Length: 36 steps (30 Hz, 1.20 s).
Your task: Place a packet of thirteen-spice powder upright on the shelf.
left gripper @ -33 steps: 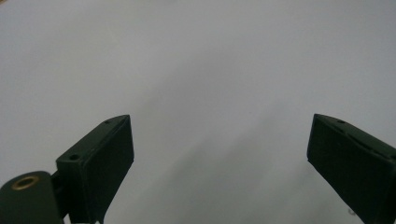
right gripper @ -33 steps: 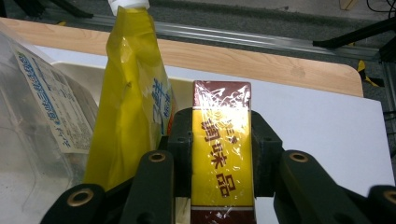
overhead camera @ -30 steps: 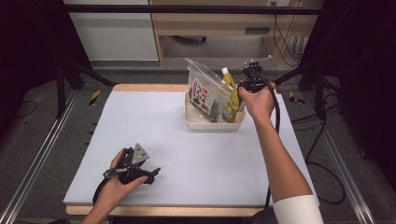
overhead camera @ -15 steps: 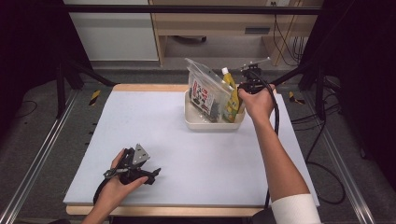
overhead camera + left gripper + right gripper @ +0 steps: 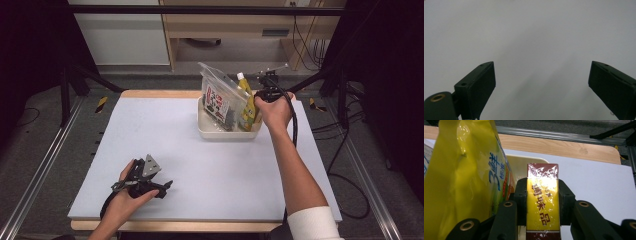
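- Left tongs (image 5: 162, 186): rest low on the table (image 5: 150, 130) at its near edge, well apart from the work; jaws spread wide over bare white surface, nothing between them.
- Right tongs (image 5: 542, 202): closed on a narrow yellow box (image 5: 543, 205) wrapped in clear film, one pad on each long side face, the printed front facing up between them.
- Yellow box, handling: judged light and stiff, a carton that keeps its shape under a squeeze. The film looks glossy, so probably slippery; the hold on the flat sides near mid-length seems the right place, square and firm, not on the ends.
- Yellow pouch (image 5: 466, 182): just beside the tongs, touching or nearly touching the box; soft, crinkly, likely to shift or drag when the box moves.
- Cream tray (image 5: 227, 134): below and around the tongs; the box stands at its end nearest the right hand, beside the pouch.
- Clear bag with a red-and-white label (image 5: 218, 100): beyond the pouch, leaning in the same tray.
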{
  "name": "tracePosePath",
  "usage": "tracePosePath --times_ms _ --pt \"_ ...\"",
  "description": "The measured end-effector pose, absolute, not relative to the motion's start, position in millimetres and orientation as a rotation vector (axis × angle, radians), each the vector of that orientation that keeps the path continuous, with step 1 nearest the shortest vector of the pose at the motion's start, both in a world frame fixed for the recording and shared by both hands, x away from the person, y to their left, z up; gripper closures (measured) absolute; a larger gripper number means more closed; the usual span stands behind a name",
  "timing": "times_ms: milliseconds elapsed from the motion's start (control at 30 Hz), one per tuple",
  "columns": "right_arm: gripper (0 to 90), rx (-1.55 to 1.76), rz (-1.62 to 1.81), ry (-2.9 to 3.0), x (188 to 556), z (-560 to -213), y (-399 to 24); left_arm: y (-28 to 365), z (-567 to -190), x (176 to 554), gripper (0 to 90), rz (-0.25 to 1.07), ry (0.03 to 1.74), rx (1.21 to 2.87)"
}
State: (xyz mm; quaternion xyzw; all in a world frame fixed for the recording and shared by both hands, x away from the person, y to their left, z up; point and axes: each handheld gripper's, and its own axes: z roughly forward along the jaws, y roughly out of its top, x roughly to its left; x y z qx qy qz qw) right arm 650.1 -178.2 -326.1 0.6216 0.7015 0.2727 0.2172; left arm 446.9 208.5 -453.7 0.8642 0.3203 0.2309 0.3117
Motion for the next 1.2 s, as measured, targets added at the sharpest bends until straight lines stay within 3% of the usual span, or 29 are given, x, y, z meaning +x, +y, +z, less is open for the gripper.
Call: tracePosePath --times_ms 700,1200 --pt "68.1 1.77 0.726 1.898 649 -327 -175 208 -454 447 7.3 0.604 0.841 2.286" --pt "68.0 1.794 0.734 1.905 651 -346 -176 207 -454 447 7.3 0.604 0.834 2.301"
